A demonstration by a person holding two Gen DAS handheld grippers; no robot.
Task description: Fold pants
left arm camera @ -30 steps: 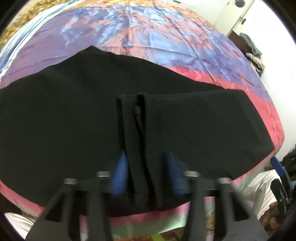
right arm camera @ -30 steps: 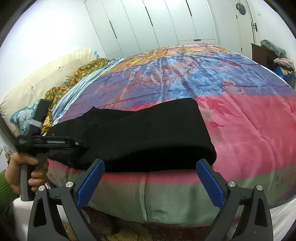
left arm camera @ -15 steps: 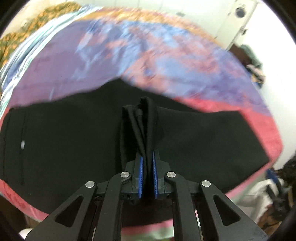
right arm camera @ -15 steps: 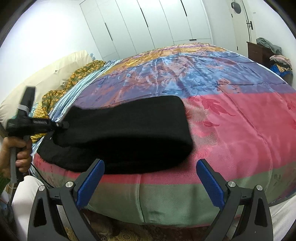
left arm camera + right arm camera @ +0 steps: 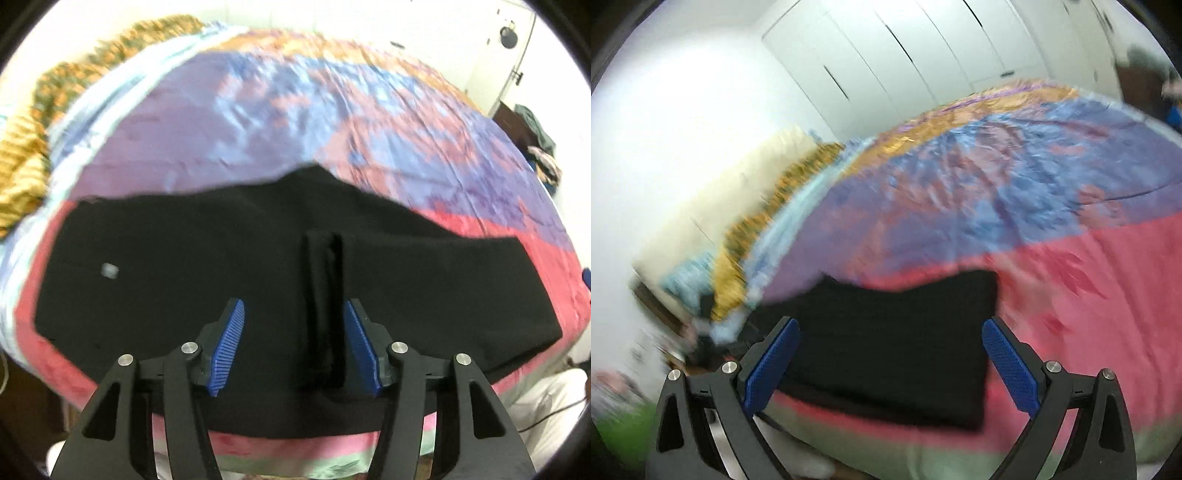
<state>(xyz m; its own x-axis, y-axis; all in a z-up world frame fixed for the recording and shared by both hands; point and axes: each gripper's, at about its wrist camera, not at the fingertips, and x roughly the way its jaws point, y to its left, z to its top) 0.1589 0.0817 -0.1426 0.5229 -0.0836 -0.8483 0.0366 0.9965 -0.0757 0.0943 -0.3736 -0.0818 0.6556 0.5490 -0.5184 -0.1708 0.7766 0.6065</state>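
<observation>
Black pants (image 5: 184, 280) lie folded on the bedspread (image 5: 295, 129); left gripper (image 5: 293, 343) has just been opening around a raised fold, right gripper (image 5: 890, 365) gapes empty.

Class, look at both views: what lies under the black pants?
The black pants lie on the bed's satin bedspread, pink along the near edge. Whatever the pants cover stays hidden.
</observation>
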